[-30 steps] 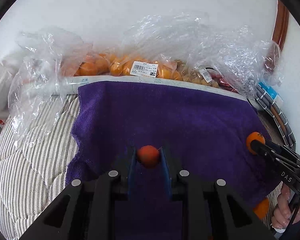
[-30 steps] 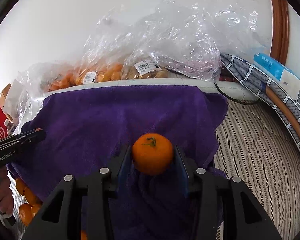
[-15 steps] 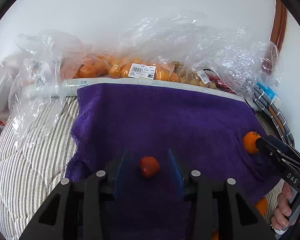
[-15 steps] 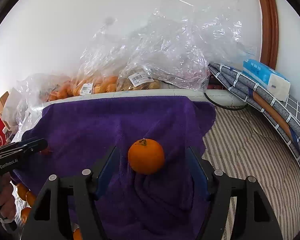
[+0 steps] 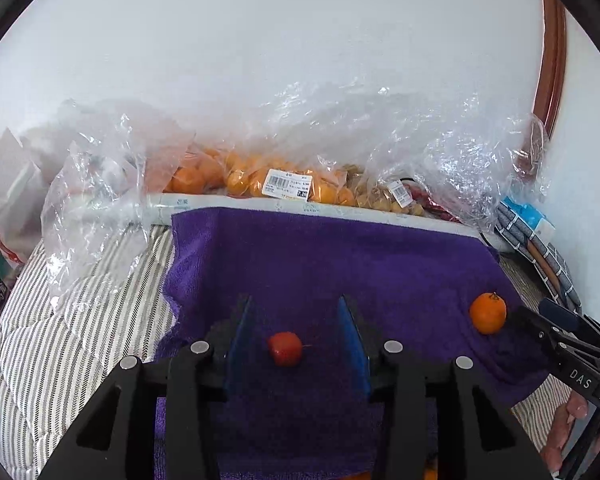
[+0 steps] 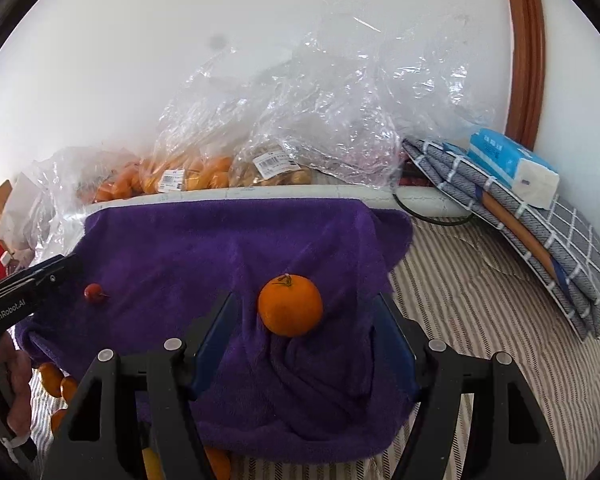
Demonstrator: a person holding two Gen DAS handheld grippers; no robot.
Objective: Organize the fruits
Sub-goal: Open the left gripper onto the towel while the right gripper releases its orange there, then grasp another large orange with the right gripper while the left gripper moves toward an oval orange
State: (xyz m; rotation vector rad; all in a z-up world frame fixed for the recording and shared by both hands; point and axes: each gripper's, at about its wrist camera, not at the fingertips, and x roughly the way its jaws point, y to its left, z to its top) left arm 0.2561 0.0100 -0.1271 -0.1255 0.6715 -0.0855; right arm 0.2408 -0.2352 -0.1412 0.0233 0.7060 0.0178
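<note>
Resting on purple towel [image 6: 204,240] | red fruit [image 5: 285,348], orange [image 6: 290,305] | both grippers spread

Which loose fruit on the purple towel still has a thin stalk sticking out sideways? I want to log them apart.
The small red fruit between the open left gripper fingers; the orange is bigger, with a green stem nub.

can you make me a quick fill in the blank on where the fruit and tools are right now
1. The orange lies on the ____ towel.
2. The left tool is ____, with the small red fruit lying free between its fingers.
3. The right tool holds ____.
4. The bags of fruit behind the towel are made of clear ____.

Missing words: purple; open; nothing; plastic
</note>
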